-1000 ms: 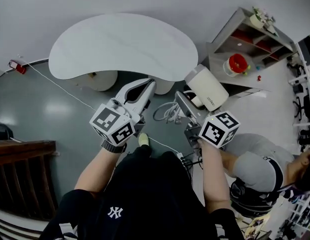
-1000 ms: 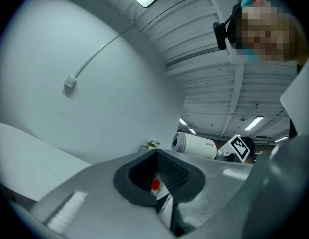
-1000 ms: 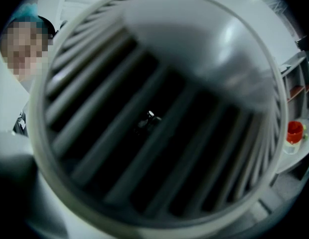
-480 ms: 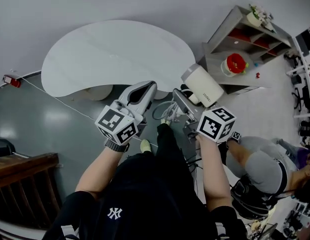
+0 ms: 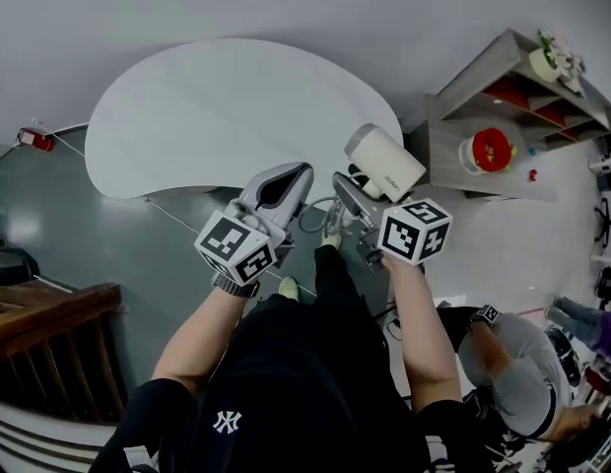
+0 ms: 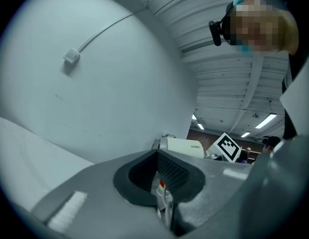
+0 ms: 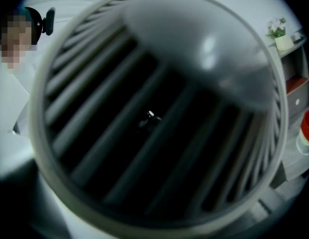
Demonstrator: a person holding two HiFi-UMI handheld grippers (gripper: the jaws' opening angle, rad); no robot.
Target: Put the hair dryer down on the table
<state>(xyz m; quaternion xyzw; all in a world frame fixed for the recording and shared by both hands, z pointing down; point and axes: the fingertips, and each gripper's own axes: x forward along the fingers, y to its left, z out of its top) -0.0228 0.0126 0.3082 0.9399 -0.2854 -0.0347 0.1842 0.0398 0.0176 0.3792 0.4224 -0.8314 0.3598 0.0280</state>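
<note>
In the head view I'm holding the hair dryer [image 5: 384, 162] clamped in my right tool [image 5: 347, 193], centre-right of the frame, in the air just past the white desk's [image 5: 217, 106] lower-right edge. In the left gripper view my left tool [image 6: 161, 182] is sitting with jaws together (nothing gripped between them). In the right gripper view the grille [image 7: 154, 118] is filling the frame.

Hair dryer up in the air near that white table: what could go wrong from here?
1. The hair dryer is held by the right gripper near the table rim; set down there, it might roll off.
2. Its cord loops low beside the person's foot and could snag.
3. The right gripper view shows only the dryer's grille, so placing may be blind.
</note>
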